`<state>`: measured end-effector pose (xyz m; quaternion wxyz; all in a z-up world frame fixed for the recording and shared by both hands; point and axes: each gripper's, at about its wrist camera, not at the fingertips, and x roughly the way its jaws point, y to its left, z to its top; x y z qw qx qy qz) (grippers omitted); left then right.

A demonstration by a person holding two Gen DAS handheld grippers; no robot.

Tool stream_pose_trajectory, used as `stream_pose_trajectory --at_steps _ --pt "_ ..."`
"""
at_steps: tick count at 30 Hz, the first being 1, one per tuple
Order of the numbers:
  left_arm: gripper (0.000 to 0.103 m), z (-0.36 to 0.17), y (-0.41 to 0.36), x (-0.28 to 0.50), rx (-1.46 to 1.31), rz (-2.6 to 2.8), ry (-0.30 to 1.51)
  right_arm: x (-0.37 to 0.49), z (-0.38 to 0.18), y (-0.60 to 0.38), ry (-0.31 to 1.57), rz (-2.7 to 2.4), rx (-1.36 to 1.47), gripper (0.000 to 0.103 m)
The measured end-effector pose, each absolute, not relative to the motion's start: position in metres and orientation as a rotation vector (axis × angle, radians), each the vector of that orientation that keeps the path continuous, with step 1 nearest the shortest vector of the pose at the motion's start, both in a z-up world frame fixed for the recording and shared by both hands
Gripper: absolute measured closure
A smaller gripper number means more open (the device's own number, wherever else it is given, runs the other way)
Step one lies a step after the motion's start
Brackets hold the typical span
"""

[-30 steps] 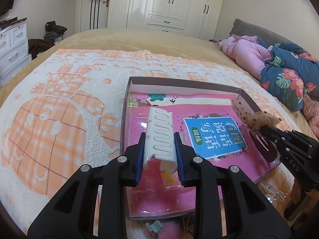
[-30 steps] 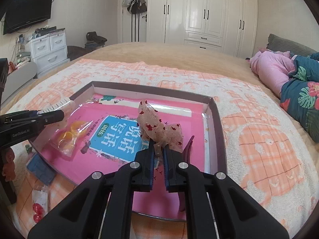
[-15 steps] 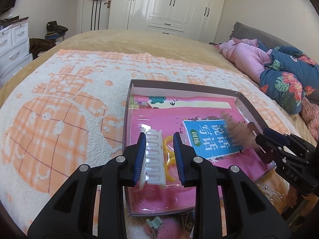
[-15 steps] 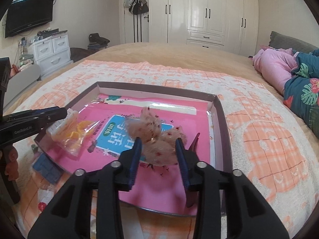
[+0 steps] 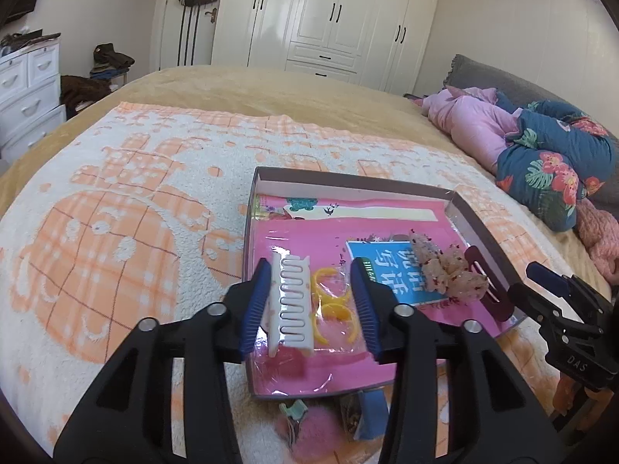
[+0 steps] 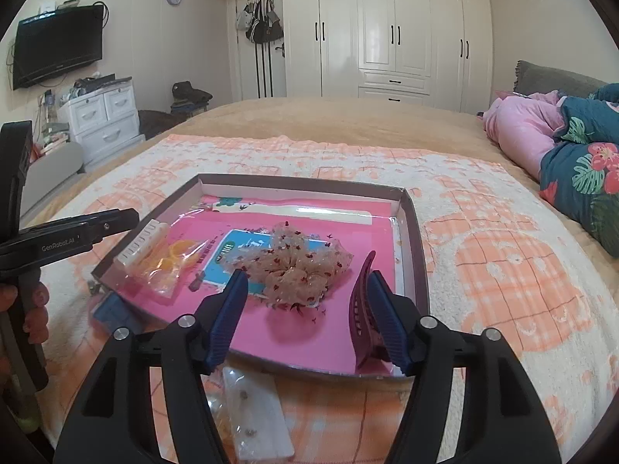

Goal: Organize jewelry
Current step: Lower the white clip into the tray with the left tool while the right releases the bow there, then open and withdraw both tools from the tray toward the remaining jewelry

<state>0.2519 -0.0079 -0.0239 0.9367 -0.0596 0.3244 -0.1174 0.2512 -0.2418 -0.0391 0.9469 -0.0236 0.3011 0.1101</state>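
Observation:
A shallow box tray [image 5: 348, 179] [image 6: 419, 266] with a pink book as its floor lies on the bed. My left gripper [image 5: 311, 305] is open; a white hair claw clip [image 5: 291, 303] lies in the tray beside its left finger, next to bagged yellow rings [image 5: 332, 309]. My right gripper [image 6: 309, 317] is open above the tray's near edge. The sheer scrunchie with red specks [image 6: 298, 266] [image 5: 445, 268] lies loose in the tray. A maroon hair clip [image 6: 359, 305] rests by the right finger.
A clear bag with an earring card [image 6: 255, 413] lies in front of the tray. A pink pom-pom and teal clip [image 5: 305, 425] and a blue packet [image 5: 367, 413] lie at the near edge. Bedding [image 5: 541, 154] is piled at the right.
Both grippers opened. The left let go of the white claw clip and the right let go of the scrunchie; both now lie in the tray. Both grippers drew back slightly.

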Motion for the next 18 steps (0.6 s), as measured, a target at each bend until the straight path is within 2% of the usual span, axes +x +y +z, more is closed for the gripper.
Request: stream_pose_trajectory --at_steps 2,4,6,12,18 --pt "0.059 -0.021 -0.007 0.248 -0.123 -0.237 0.652 0.246 -0.037 -0.242 0.609 0.225 -0.049 0.039" --pt "0.049 -0.018 -0.007 0.245 -0.125 -0.234 0.645 0.241 -0.036 -0.242 0.602 0.223 -0.052 0.037" --pt "0.044 -0.015 -0.006 0.241 -0.128 -0.232 0.634 0.237 -0.034 -0.243 0.6 0.225 -0.049 0.037" --pt "0.021 -0.002 -0.006 0.223 -0.125 -0.231 0.585 0.225 -0.029 -0.247 0.593 0.226 -0.04 0.036" --pt "0.012 0.004 -0.006 0.212 -0.126 -0.225 0.563 0.215 -0.025 -0.25 0.586 0.225 -0.036 0.036"
